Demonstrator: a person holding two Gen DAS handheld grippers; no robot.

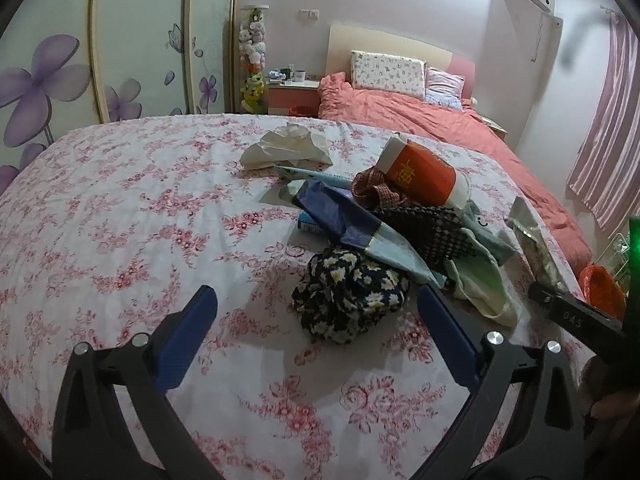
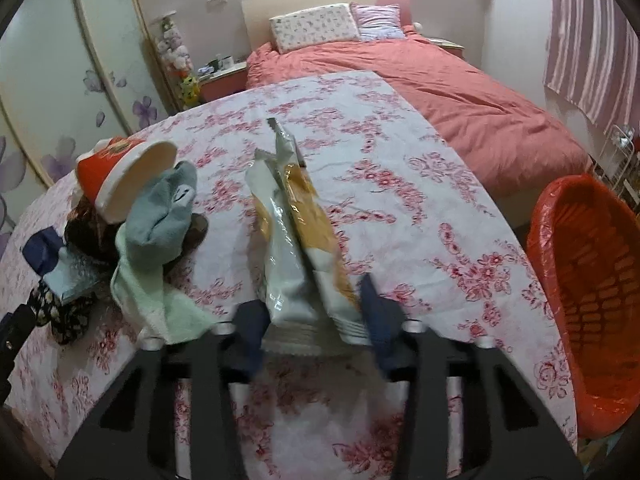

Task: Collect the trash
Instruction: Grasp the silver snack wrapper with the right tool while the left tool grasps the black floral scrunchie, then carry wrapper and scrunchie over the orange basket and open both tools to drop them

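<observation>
My right gripper (image 2: 316, 314) is shut on the bottom end of a white and yellow snack bag (image 2: 296, 236), held up over the flowered tablecloth (image 2: 420, 208). In the left wrist view that bag (image 1: 534, 240) shows at the right edge. My left gripper (image 1: 316, 294) stands open above the cloth with nothing between its fingers. Just ahead of it lies a black floral fabric bundle (image 1: 352, 296). Beyond are a blue wrapper (image 1: 344, 220), an orange paper cup (image 1: 420, 172) on its side and a crumpled tissue (image 1: 286, 146).
A basket with a red liner (image 2: 592, 280) stands beside the table's right edge. Socks and cloths, among them a grey-green one (image 2: 160, 216), are piled with the trash. Behind the table is a bed with a pink cover (image 2: 460, 104); a wardrobe (image 1: 120, 60) stands on the left.
</observation>
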